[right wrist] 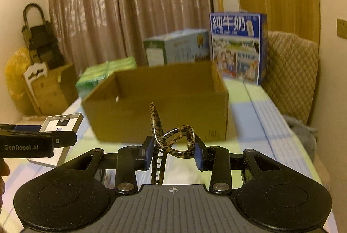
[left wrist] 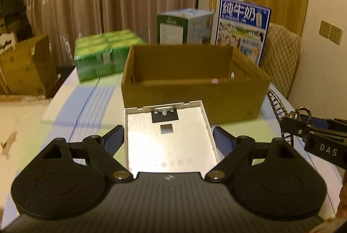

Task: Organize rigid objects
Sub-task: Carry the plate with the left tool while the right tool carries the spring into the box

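Observation:
My left gripper [left wrist: 168,138] is shut on a flat white-rimmed silver panel [left wrist: 169,141], held above the table and pointing at the open cardboard box [left wrist: 193,98]. The panel also shows at the left of the right wrist view [right wrist: 58,124]. My right gripper [right wrist: 172,151] is shut on a tortoiseshell-patterned hair clip [right wrist: 173,141], whose teeth hang down between the fingers. It is held in front of the cardboard box [right wrist: 156,120]. The right gripper and clip also show at the right edge of the left wrist view [left wrist: 303,124]. Small items lie in the box's far right corner, unclear.
Behind the box stand a green pack [left wrist: 102,55], a pale carton [left wrist: 184,27] and a blue milk carton [left wrist: 243,29]. A quilted chair back [left wrist: 282,59] is at the right. The table wears a striped cloth [right wrist: 260,115]. Cardboard boxes [left wrist: 23,68] sit on the floor at left.

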`<state>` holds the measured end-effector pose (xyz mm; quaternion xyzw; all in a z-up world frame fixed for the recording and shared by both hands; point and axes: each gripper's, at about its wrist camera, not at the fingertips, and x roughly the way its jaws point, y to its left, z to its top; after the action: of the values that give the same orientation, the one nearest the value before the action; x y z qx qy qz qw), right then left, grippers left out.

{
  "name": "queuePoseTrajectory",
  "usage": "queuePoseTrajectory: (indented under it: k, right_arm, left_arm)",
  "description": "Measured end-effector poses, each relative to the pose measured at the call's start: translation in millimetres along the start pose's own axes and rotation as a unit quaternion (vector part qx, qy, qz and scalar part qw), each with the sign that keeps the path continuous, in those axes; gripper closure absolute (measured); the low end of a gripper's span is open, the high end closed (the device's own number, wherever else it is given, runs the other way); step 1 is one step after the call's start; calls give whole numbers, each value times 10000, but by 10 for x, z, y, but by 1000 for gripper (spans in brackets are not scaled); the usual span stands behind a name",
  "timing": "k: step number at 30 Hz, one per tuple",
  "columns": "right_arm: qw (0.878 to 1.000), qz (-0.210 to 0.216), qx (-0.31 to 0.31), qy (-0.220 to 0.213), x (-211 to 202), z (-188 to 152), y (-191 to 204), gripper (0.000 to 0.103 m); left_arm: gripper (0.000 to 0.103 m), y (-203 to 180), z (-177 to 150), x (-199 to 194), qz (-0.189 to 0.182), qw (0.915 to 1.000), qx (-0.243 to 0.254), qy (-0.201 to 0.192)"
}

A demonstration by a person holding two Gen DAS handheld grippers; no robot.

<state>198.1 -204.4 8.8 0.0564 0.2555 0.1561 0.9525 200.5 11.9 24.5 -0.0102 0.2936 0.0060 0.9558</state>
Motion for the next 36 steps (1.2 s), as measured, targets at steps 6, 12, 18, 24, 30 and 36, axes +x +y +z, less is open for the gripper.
queuePoseTrajectory:
  k: [6, 12, 18, 24, 30, 36]
  right_arm:
    - [9996, -110, 57, -247, 375, 374, -95, 68]
    - [9990, -170, 124, -382, 734, 629, -177, 68]
    - [9990, -173, 83, -399, 1165, 805, -207, 68]
    - [9992, -166, 38, -361, 1550, 925, -265, 68]
    - [9995, -179, 122, -226, 1736, 883, -364, 68]
    - [9997, -205, 113, -62, 1809, 795, -394, 68]
  left_arm:
    - [18, 32, 418, 354, -58, 9996, 81, -279]
    - [18, 55, 662, 771, -170, 9992, 95, -342]
    - [18, 85, 817, 1102, -276, 9990, 83, -342]
    - [18, 134, 931, 1416, -273, 9992, 138, -271]
    - [18, 150, 985, 1647, -344, 9992, 124, -154]
    - [17, 148, 979, 1760, -321, 9994, 132, -69]
